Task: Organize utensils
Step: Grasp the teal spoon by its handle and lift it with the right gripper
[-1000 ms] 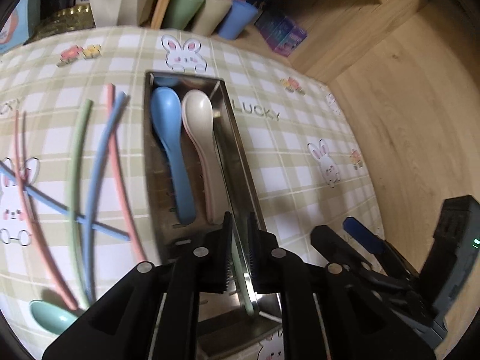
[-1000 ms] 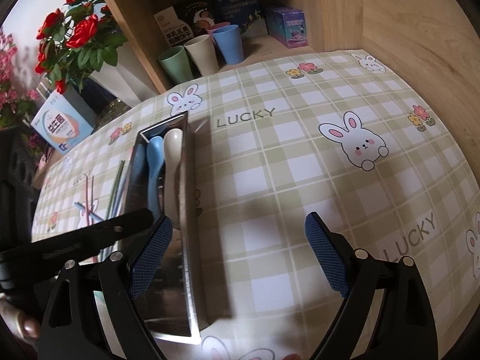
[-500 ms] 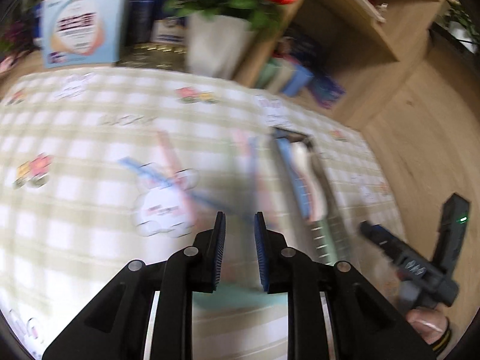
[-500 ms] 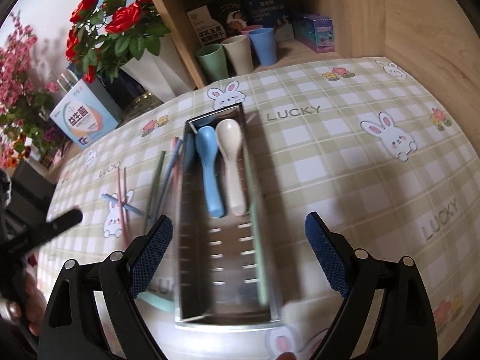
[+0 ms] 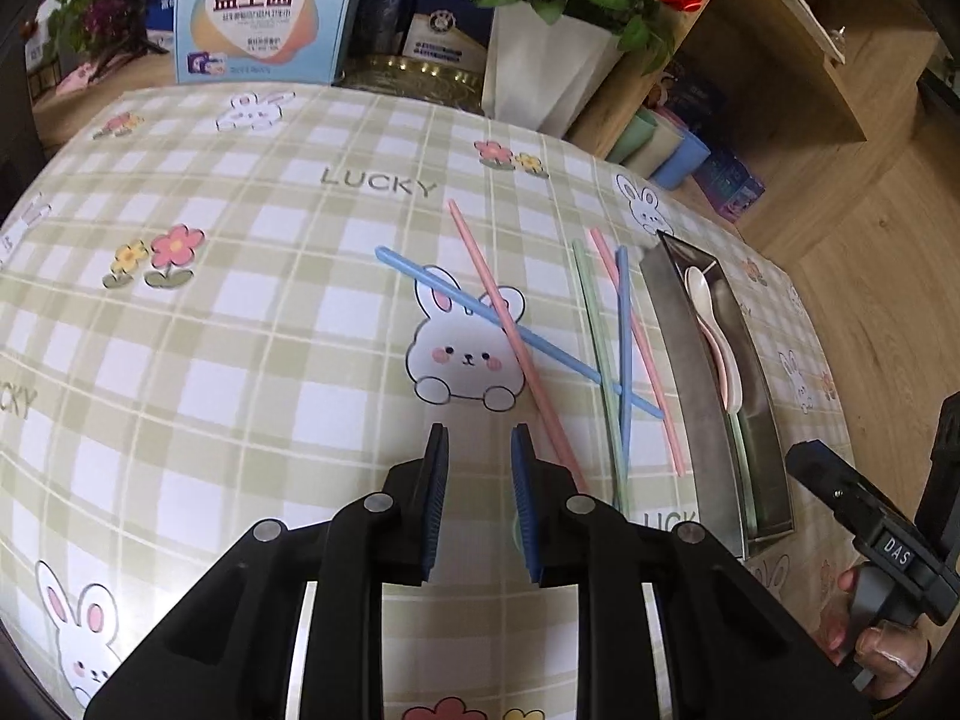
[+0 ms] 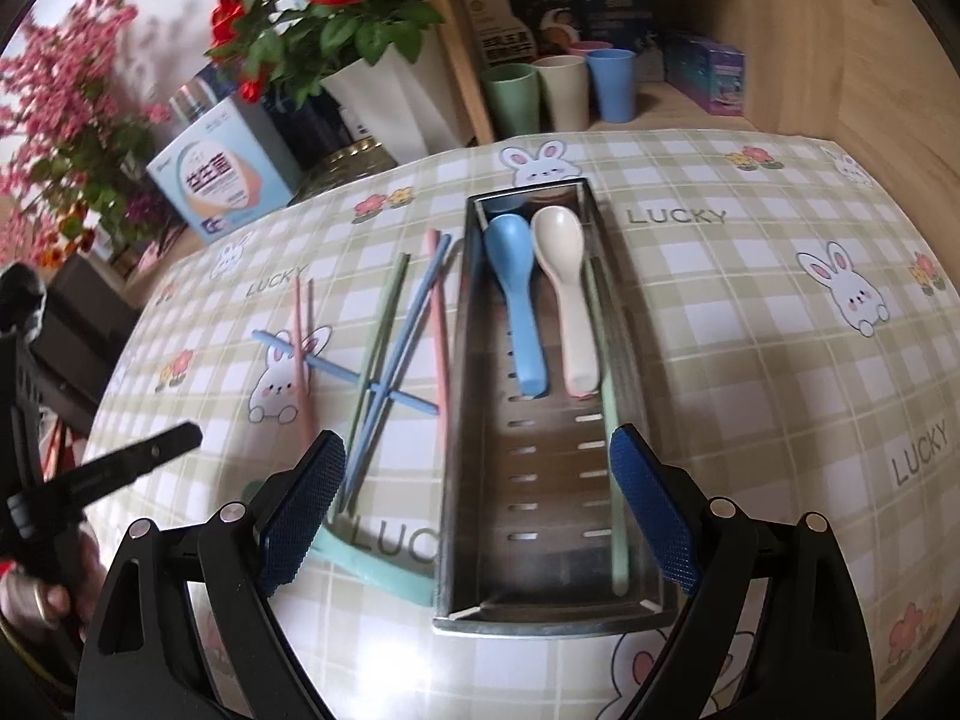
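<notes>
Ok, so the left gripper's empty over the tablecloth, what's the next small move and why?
Probably ease the left gripper forward and right onto the pink chopstick just ahead. Its jaws are slightly apart with nothing between them, and several chopsticks lie loose on the cloth beside the metal tray, which holds the blue spoon, cream spoon and one green chopstick.

Left gripper (image 5: 480,450) tilted down over checked surface (image 5: 240,330), jaws slightly apart with nothing between. Pink, blue and green chopsticks (image 5: 522,336) scattered just ahead. Metal tray (image 5: 696,396) at right, holding cream spoon (image 5: 702,300).
</notes>
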The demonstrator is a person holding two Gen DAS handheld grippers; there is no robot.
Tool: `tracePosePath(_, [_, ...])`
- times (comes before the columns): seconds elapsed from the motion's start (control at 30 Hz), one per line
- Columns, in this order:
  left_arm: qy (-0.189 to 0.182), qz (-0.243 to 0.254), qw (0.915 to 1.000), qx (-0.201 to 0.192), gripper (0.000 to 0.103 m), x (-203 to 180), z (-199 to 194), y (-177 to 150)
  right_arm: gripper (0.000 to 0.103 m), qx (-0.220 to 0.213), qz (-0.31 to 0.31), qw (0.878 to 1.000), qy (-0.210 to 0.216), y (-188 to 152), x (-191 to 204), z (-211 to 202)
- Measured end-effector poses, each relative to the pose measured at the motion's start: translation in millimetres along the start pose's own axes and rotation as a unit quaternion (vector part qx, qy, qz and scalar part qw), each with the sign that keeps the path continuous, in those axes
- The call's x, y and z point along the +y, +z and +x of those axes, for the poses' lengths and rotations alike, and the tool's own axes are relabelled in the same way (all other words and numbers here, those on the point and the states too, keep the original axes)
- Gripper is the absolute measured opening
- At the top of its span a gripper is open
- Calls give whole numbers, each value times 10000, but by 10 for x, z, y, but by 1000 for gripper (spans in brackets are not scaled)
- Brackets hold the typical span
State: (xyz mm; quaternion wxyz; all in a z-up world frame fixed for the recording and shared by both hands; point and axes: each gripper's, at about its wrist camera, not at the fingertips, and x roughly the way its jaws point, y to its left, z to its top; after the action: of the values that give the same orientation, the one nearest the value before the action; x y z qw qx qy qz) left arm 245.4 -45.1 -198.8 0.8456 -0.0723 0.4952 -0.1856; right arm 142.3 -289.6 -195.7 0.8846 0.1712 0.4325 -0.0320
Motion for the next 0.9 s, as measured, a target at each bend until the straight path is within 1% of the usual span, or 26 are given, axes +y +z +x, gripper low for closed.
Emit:
tracePosePath(0.17, [103,135,9998,-53,21,58,-62,-38,87,127,-325,9994,50,-55,192,42])
tracePosePath(0.37, [86,-6,9999,-63,21,233,-112,-80,86,325,-669,9972,53,-125,409,119])
tracePosePath(0.43, [103,-29,9999,-82,21,292,-140,-79,80,443,-891,9950,58,-152,509,151])
tracePosePath(0.47, [110,-37,9999,-97,21,314,-154,-77,77,579,-1095,9923,-17,-173,583,191])
tracePosePath(0.53, [124,-71,9998,-149,22,375,-189,-78,74,733,-1461,9865,-93,-206,697,239])
tracePosePath(0.6, [126,-130,9996,-214,23,456,-227,-90,68,911,-1735,9806,-43,-240,800,283])
tracePosePath(0.67, [122,-195,9994,-246,25,527,-249,-111,66,1074,-2000,9739,15,-277,908,328])
tracePosePath(0.77, [85,-311,9992,-252,25,630,-262,-136,64,1390,-2540,9571,86,-354,1089,436])
tracePosePath(0.87, [41,-412,9988,-242,25,716,-262,-163,60,1649,-2820,9451,11,-378,1147,542])
tracePosePath(0.9, [17,-438,9987,-245,25,741,-265,-177,60,1702,-2838,9437,4,-387,1150,557])
